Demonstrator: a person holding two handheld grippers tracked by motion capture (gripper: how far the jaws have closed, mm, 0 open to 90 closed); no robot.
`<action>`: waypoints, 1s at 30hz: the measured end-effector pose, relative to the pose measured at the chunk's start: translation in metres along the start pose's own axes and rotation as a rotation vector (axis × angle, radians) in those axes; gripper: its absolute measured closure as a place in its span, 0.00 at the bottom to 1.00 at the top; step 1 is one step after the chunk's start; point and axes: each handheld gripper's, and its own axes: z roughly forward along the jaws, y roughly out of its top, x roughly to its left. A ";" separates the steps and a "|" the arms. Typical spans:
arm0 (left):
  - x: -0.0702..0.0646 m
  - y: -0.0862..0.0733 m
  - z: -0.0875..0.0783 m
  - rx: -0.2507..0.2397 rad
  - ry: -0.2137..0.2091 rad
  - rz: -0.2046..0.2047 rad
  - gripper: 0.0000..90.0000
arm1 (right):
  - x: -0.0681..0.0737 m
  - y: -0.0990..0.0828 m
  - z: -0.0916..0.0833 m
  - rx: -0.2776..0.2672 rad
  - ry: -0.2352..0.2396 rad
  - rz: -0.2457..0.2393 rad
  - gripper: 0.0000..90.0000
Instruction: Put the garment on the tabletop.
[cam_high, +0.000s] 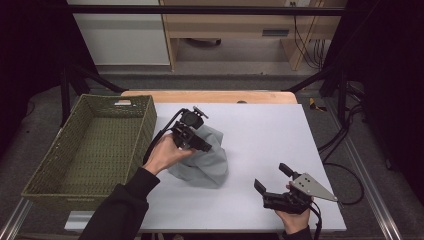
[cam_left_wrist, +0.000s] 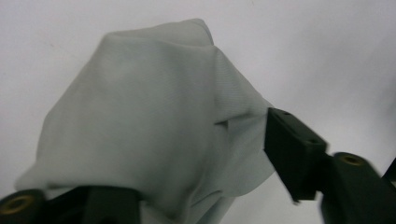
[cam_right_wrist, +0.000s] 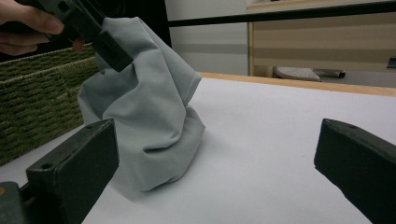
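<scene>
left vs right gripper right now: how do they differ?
The left gripper is shut on the grey cloth, lifting part of it off the table; the right gripper is open and holds nothing. The left is raised beside the green basket; the right sits low near the table's front edge, apart from the cloth. A grey three-cornered plate shows on the right. Both are black, two-jawed and hand-held.

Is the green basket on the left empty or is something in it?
Empty. From the high view the basket shows only its bare woven floor; the grey cloth sits outside it on the table.
</scene>
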 end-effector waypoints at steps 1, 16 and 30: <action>-0.001 0.000 0.000 0.000 0.009 0.002 0.37 | 0.000 0.000 0.000 -0.001 0.003 0.006 0.00; 0.004 -0.001 -0.023 -0.081 0.087 -0.031 0.02 | 0.000 0.001 -0.001 -0.003 0.003 0.002 0.00; -0.010 -0.021 -0.031 -0.190 0.076 -0.013 0.01 | -0.001 0.002 0.000 -0.013 -0.007 -0.009 0.00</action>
